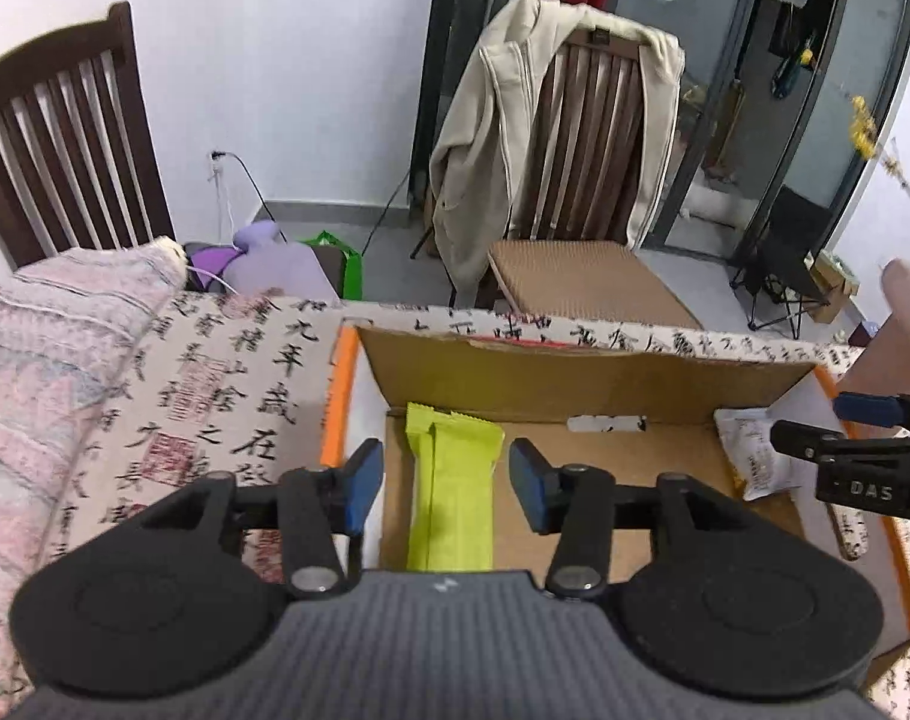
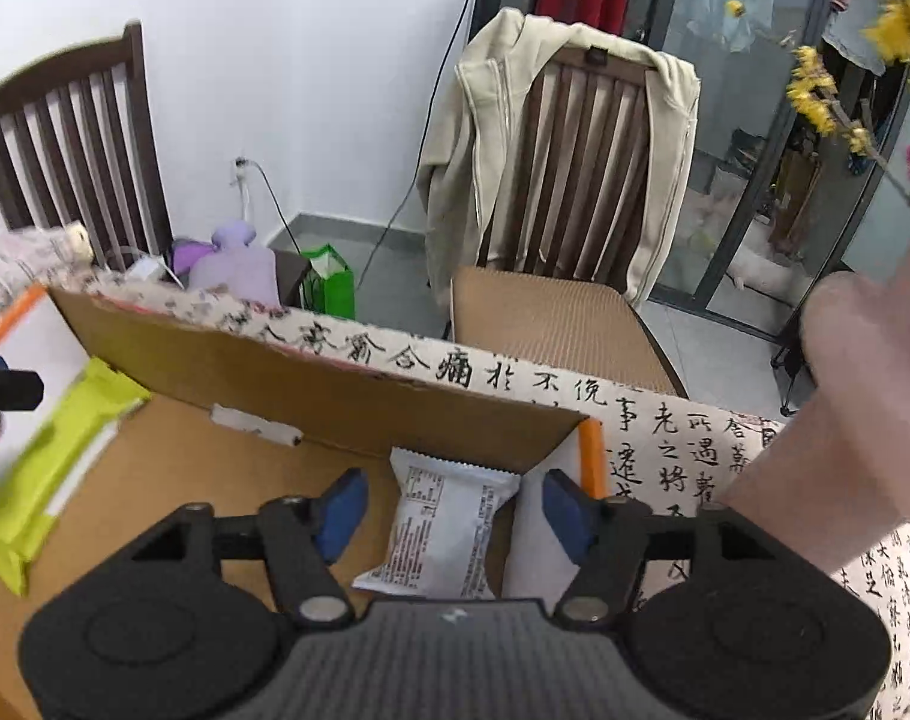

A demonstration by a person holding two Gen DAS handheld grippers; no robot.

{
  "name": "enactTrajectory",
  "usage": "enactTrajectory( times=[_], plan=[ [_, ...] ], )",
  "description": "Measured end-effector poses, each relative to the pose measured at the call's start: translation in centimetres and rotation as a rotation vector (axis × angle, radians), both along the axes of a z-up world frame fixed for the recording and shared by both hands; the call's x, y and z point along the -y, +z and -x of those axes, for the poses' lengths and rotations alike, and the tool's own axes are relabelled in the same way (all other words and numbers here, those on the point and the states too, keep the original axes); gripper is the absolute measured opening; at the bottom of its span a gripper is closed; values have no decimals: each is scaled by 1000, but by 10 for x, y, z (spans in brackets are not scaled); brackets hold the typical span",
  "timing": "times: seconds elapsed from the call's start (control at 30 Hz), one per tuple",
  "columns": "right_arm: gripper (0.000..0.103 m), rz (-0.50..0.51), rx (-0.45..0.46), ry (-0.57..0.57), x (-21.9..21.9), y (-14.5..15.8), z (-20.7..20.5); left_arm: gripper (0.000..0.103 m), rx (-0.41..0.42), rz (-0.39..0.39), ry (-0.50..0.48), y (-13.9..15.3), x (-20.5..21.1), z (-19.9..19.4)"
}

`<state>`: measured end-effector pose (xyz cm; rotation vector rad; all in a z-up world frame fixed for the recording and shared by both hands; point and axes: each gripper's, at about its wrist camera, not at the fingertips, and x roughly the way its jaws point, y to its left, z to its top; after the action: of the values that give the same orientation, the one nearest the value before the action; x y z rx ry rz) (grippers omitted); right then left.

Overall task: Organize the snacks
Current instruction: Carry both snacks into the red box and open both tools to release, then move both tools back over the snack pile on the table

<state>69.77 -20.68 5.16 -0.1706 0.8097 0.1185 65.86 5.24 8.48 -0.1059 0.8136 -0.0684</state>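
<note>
An open cardboard box (image 1: 574,378) with orange edges sits on a tablecloth printed with calligraphy. A lime-green snack bar (image 1: 452,492) lies flat at the box's left side. My left gripper (image 1: 446,483) is open, its blue pads either side of the bar and above it. A white snack packet (image 2: 449,534) lies in the box's right corner. My right gripper (image 2: 455,510) is open over it, pads either side. The green bar (image 2: 53,468) and box wall (image 2: 311,384) show in the right wrist view; the white packet (image 1: 754,456) and right gripper (image 1: 826,426) show in the left.
A pink quilt (image 1: 47,372) lies on the table at the left. Two dark wooden chairs stand behind the table; one (image 1: 586,150) carries a beige jacket. A person's hand (image 2: 862,408) is at the right. Yellow flowers (image 2: 844,60) hang at the upper right.
</note>
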Motion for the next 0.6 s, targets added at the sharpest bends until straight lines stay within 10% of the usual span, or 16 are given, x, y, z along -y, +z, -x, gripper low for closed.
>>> enactTrajectory(
  times=[0.6],
  plan=[
    [93,-118,175,45,30,90,186,81,256,-24,-65,103,4,222]
  ],
)
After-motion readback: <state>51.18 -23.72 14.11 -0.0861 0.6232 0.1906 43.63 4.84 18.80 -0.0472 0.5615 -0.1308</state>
